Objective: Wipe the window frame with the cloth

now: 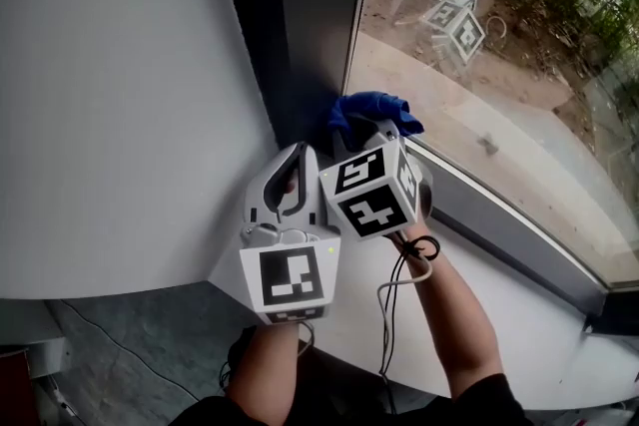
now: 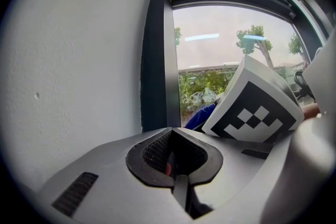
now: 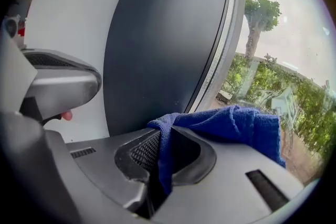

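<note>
Holding the blue cloth (image 1: 367, 108) at the foot of the dark window frame (image 1: 312, 15) with the right gripper (image 1: 384, 130).

In the right gripper view the two jaws are closed on a fold of the cloth (image 3: 231, 123), and the rest of it lies over one jaw on the side of the glass (image 1: 489, 65). It is not clear if the cloth touches the frame (image 3: 157, 50). The left gripper (image 1: 297, 155) is just beside the right one, near the white wall (image 1: 120, 95). Its jaws are pressed together with nothing between them. Both grippers are above the white sill (image 1: 519, 304) and point toward the corner where the upright part of the frame meets the sill.
</note>
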Available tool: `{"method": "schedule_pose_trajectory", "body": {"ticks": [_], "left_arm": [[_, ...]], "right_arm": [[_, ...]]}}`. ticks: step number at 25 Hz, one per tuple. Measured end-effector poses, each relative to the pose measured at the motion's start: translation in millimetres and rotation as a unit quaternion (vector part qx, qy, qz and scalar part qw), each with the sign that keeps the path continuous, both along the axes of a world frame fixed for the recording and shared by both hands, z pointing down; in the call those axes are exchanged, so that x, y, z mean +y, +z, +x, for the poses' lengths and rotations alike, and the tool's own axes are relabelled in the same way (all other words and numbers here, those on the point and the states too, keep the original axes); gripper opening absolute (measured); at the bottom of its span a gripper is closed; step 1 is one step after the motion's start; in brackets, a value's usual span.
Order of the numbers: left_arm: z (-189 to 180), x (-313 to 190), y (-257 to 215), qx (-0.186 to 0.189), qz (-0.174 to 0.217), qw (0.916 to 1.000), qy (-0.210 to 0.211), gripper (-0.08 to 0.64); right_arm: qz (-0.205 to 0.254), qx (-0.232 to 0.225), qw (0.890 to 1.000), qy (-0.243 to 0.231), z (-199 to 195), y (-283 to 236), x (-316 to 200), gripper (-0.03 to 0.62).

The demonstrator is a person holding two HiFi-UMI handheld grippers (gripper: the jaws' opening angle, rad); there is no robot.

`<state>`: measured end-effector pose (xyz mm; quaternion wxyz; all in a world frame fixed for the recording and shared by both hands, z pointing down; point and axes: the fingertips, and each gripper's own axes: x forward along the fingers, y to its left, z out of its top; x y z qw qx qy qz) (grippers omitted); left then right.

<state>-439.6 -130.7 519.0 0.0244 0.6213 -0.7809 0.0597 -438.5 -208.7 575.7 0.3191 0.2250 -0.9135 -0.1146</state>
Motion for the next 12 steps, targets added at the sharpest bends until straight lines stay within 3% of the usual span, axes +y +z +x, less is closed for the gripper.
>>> {"method": "schedule_pose_trajectory", "body": {"ticks": [12], "left_arm": [[-2.6,0.6,9.1,-0.001,-0.018,0.9998,-0.003,0.005]], "right_arm": [[0.008,0.047,0.998,-0.035,1.5,8.5,3.5,0.023]]}}
